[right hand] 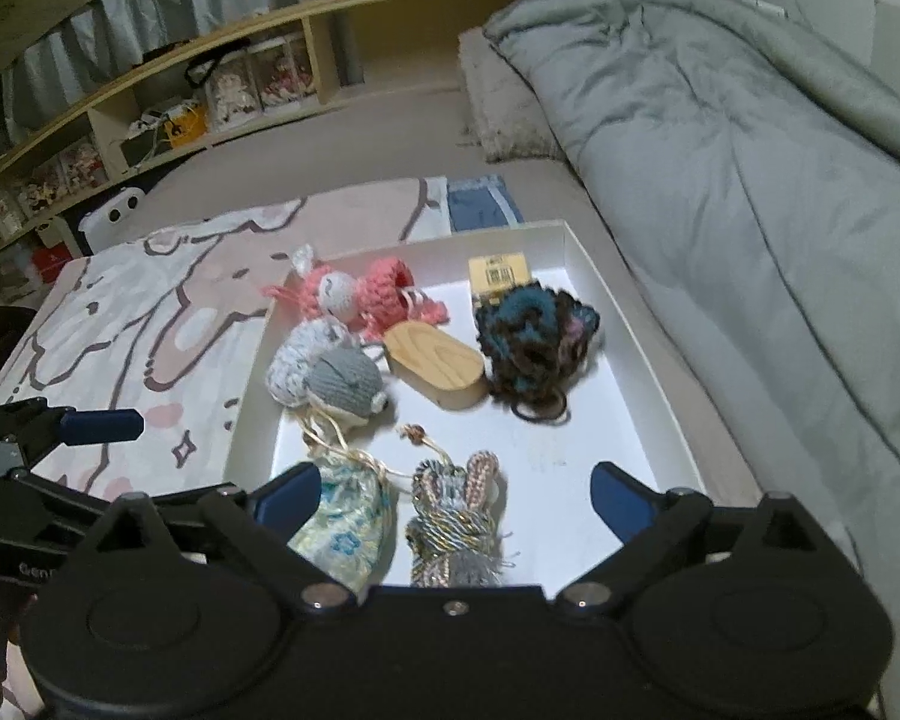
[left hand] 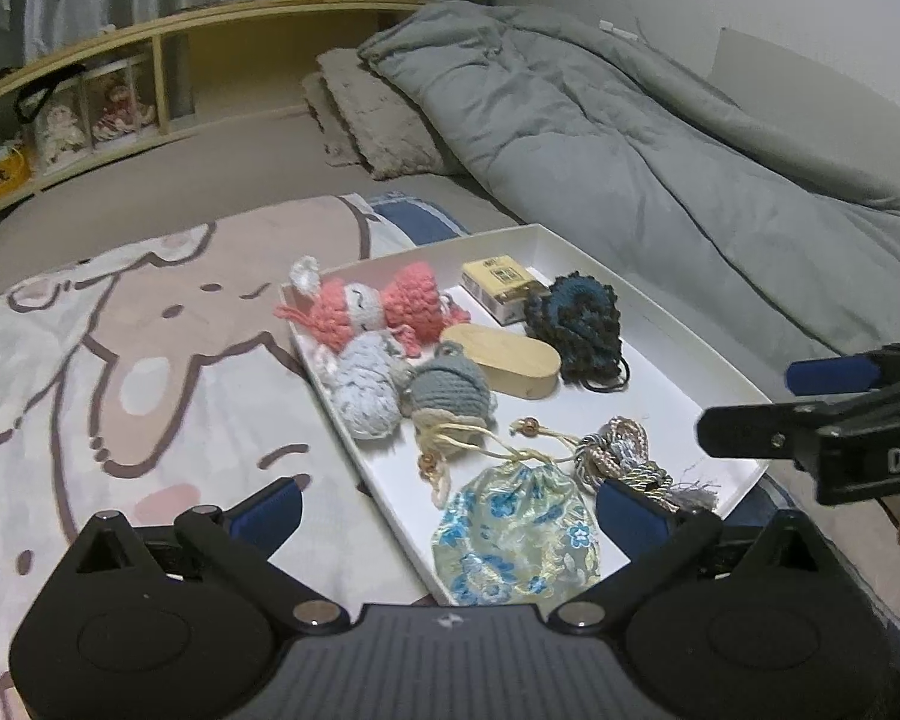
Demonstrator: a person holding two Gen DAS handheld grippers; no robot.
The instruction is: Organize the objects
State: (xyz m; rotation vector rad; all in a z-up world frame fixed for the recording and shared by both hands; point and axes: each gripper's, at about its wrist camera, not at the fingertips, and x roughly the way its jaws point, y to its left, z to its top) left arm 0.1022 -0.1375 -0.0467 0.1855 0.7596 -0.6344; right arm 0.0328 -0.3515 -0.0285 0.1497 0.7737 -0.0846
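Note:
A white tray [left hand: 660,324] [right hand: 618,336] lies on a patterned blanket and holds several small things: a pink crochet doll [left hand: 366,306] [right hand: 354,294], a pale crochet ball [left hand: 363,396], a grey crochet mouse [left hand: 450,390] [right hand: 345,384], a wooden oval box [left hand: 501,360] [right hand: 438,369], a yellow carton [left hand: 501,285] [right hand: 498,273], a dark crochet pouch [left hand: 573,324] [right hand: 534,336], a floral drawstring pouch [left hand: 510,540] [right hand: 348,522] and a braided cord bundle [left hand: 624,456] [right hand: 450,516]. My left gripper [left hand: 450,510] is open above the floral pouch. My right gripper [right hand: 456,498] is open above the cord bundle, empty.
The patterned blanket [left hand: 120,360] covers the bed to the left of the tray. A grey duvet [left hand: 660,138] and a fuzzy pillow [left hand: 372,114] lie behind and to the right. A low wooden shelf [left hand: 90,102] with boxed dolls runs along the back.

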